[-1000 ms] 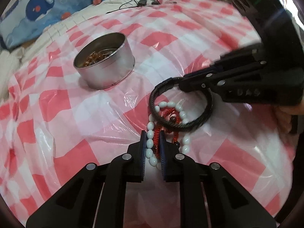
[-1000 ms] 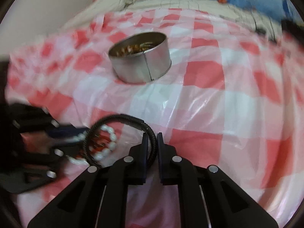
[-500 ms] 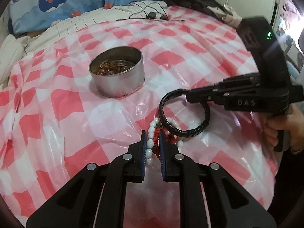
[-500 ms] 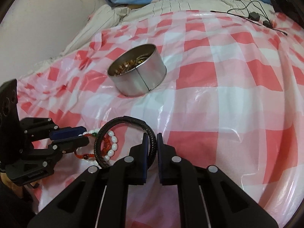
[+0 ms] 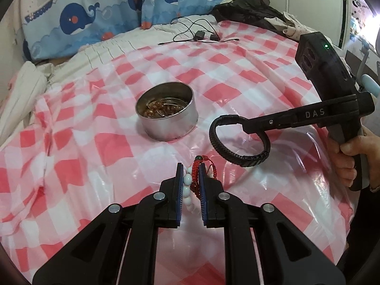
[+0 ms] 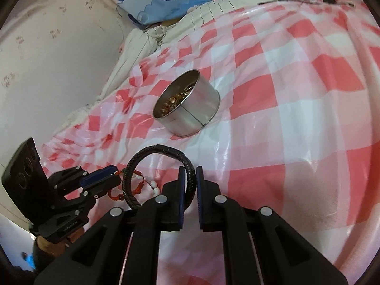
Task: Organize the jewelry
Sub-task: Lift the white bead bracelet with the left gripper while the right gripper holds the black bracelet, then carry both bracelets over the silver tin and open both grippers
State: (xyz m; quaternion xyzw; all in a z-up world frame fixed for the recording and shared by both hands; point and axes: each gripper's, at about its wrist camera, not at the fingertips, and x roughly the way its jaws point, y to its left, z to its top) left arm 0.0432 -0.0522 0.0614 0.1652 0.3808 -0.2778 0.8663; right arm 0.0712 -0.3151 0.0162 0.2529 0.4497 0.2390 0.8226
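A round silver tin (image 5: 167,110) with amber jewelry inside sits on the red-and-white checked sheet; it also shows in the right wrist view (image 6: 187,104). My left gripper (image 5: 190,178) is shut on a white bead bracelet (image 5: 186,185) tangled with a red cord bracelet (image 5: 197,163), held above the sheet in front of the tin. My right gripper (image 6: 188,178) is shut on a black braided bracelet (image 6: 152,156), held in the air to the right of the tin (image 5: 237,142). The left gripper and its bracelets show in the right wrist view (image 6: 114,179).
The checked plastic sheet (image 5: 237,78) covers a bed. Black cables and small chargers (image 5: 201,35) lie at its far edge. A whale-print pillow (image 5: 83,19) and dark clothing (image 5: 249,9) are behind. A white wall (image 6: 47,47) stands to the left.
Both grippers have lifted their bracelets off the sheet. The black bracelet has come apart from the bead and cord bracelets and moved right; the tin now appears farther away.
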